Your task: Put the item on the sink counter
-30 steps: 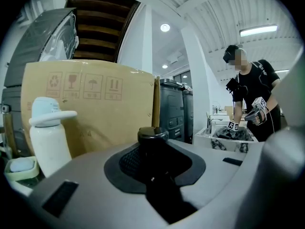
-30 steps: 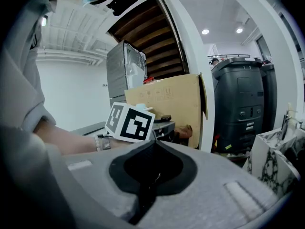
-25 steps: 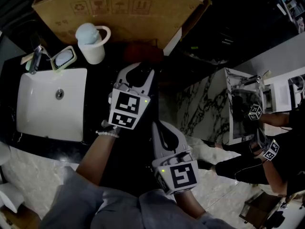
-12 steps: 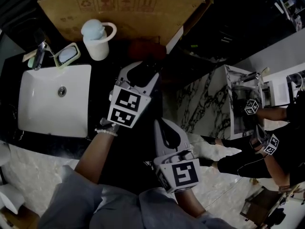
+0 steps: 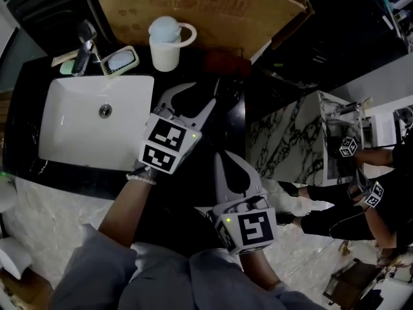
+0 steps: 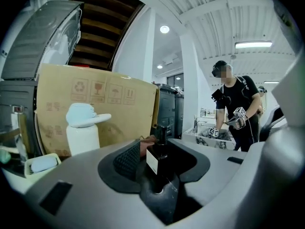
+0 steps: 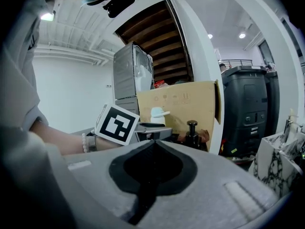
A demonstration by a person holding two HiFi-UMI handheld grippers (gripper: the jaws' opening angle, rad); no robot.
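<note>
Item: dark square pump bottle [image 6: 159, 152], pale label on one face, black pump head on top. Stands upright on the black sink counter [image 5: 33, 82], right of the white basin [image 5: 97, 123], between the jaws of the left gripper [image 5: 192, 97]. Jaws spread wide, pads clear of the bottle on both sides.

Right gripper [image 7: 152, 143]: jaws together, nothing between them; held nearer the person and lower, well apart from the bottle.

Surroundings: white mug [image 5: 165, 45] with a pale blue top, behind and left of the bottle. Open cardboard box [image 5: 213, 5] along the back, close behind the mug. Reddish-brown object [image 5: 226, 62] just behind the bottle, kind unclear. Soap dish [image 5: 120, 61] and faucet [image 5: 82, 39] at the basin's far edge.

Edges and room: counter's right edge just beside the left gripper; marble-patterned unit [image 5: 290, 134] beyond a dark gap. Bare counter in front of the bottle, toward the person. Second person [image 5: 361, 202] with grippers at far right.
</note>
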